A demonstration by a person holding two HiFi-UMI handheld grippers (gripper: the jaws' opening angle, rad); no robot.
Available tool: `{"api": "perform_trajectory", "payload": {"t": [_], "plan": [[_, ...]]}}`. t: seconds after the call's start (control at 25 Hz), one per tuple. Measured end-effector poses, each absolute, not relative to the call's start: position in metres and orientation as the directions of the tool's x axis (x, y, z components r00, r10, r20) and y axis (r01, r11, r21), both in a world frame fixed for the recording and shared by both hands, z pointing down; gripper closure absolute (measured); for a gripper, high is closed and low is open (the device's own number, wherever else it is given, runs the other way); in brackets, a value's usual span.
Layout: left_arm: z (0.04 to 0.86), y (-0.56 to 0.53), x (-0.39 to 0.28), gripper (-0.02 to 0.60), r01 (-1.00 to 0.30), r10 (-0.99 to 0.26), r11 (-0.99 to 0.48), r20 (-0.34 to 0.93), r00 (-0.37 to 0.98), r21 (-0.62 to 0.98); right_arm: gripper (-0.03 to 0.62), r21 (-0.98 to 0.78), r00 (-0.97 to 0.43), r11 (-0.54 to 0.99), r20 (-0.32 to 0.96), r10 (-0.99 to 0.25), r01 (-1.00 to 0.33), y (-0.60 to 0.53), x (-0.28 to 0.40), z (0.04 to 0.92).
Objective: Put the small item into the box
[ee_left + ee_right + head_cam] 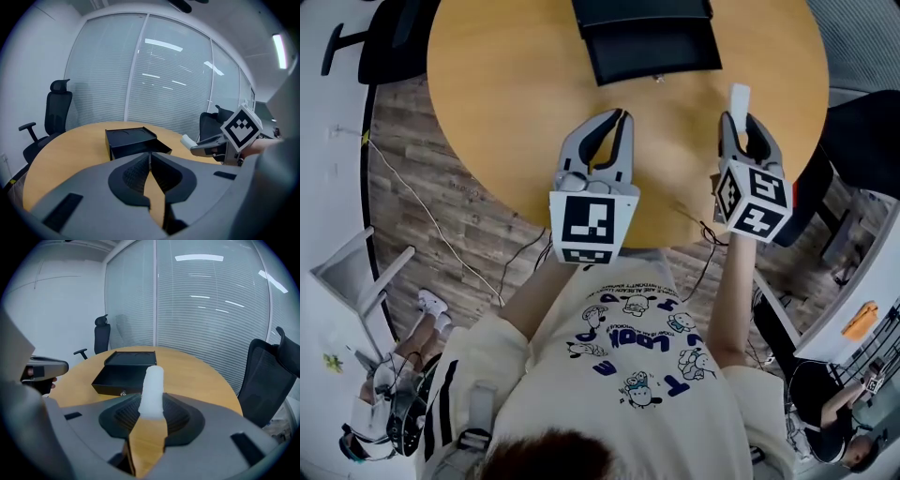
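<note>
The small item (739, 97) is a white, rounded stick that pokes out past the tips of my right gripper (737, 120), which is shut on it. In the right gripper view the item (152, 389) stands upright between the jaws of the right gripper (152, 408). The black box (649, 39) sits on the far side of the round wooden table (497, 103), ahead of both grippers and apart from them. My left gripper (622, 115) hovers over the table beside the right one. Its jaws meet at the tips with nothing between them (150, 154). The box (132, 141) lies beyond it.
Black office chairs stand around the table: one at the far left (55, 119), one at the right (269, 380). Glass walls with blinds close off the room behind. Cables run over the wood-pattern floor (441, 234) near the table's front edge.
</note>
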State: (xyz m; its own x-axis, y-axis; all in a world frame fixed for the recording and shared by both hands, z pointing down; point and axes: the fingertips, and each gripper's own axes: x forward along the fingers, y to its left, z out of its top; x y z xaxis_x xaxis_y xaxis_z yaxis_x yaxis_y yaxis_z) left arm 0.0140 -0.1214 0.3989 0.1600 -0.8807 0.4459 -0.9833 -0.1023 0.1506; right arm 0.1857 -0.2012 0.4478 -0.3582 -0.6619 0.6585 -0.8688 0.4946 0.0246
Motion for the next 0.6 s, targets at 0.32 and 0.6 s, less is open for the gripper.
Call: {"api": "perform_trajectory", "payload": {"t": [0.32,0.6], "plan": [[0.381,-0.119,-0.012,0.554,-0.988,-0.907,-0.044,0.409,0.103,0.151,0.436,0.032,-0.403,0.549,0.644,-0.65,-0.835,-0.2,0.153,0.435],[0.373,-0.117,-0.032,0.554,-0.987,-0.919,-0.005,0.389,0.069,0.163,0.436,0.015,-0.451,0.585,0.621,-0.641,-0.811,-0.204,0.115,0.421]]}}
